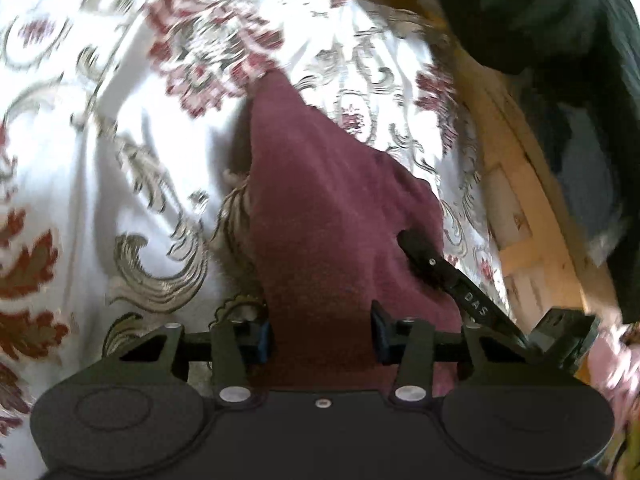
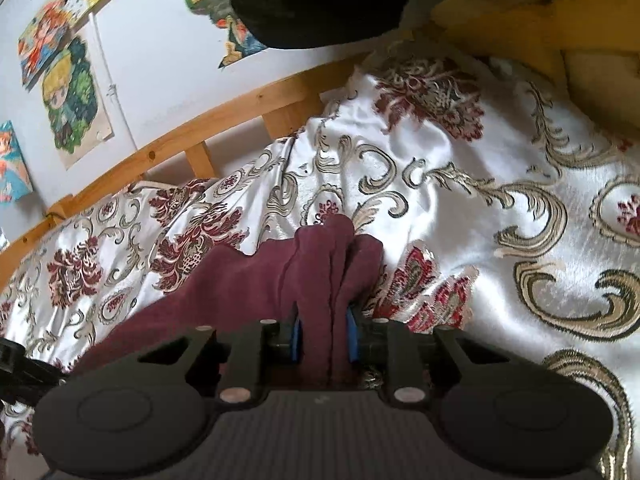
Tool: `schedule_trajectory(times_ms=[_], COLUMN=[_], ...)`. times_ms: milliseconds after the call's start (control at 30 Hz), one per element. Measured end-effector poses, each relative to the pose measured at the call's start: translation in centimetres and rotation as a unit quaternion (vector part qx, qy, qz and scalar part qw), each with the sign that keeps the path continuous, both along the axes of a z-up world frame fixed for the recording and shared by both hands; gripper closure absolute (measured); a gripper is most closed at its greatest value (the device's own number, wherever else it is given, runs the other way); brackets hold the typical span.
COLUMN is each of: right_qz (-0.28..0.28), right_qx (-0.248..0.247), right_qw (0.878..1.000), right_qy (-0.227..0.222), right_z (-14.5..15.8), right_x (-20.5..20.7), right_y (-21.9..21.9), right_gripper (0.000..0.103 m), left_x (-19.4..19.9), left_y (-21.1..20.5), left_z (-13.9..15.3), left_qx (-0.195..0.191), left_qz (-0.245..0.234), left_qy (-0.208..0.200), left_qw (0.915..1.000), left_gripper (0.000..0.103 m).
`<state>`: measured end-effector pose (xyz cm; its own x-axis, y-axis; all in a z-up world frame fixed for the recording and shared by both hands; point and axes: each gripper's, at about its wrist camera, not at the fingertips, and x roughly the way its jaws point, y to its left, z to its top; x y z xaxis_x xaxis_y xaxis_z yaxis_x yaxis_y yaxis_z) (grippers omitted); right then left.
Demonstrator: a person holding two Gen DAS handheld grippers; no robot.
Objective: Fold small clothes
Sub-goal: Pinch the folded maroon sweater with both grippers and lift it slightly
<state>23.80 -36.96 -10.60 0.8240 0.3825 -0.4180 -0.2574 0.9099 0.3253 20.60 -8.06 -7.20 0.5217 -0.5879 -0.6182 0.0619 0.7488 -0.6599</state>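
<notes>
A small maroon garment (image 1: 332, 200) lies stretched over a white bedspread (image 1: 100, 152) with red and gold flowers. In the left wrist view it runs from a far tip back between the blue pads of my left gripper (image 1: 320, 338), which is shut on its near end. My right gripper (image 2: 324, 336) is shut on a bunched fold of the same maroon garment (image 2: 248, 280), whose folds rise ahead of the pads. One black finger of the right gripper (image 1: 436, 266) shows at the garment's right edge in the left wrist view.
A wooden bed rail (image 2: 192, 136) borders the bedspread (image 2: 480, 208), with a white wall and cartoon posters (image 2: 72, 100) behind it. A dark bulky cloth (image 2: 316, 0) hangs at the top. Yellow fabric (image 2: 540, 20) lies at the far right. A person's dark clothing (image 1: 560, 20) fills the upper right.
</notes>
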Motion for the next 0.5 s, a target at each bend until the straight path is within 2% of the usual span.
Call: schedule_trajectory(times_ms=[167, 500], right_qz=[-0.002, -0.005], right_qx=[-0.012, -0.033], right_qw=[1.000, 0.999], right_qy=[-0.002, -0.027], right_z=[0.6, 2.5], right_x=[-1.1, -5.2], right_y=[0.3, 1.9], right_gripper=[0.080, 0.081], left_x=[-0.8, -2.9], left_y=[-0.8, -0.7], left_z=[1.2, 2.8], left_qx=[0.037, 0.076], left_qz=[-0.023, -0.064], left_qy=[-0.021, -0.057], left_qw=[0.9989, 0.9934], left_gripper=[0.057, 0.058])
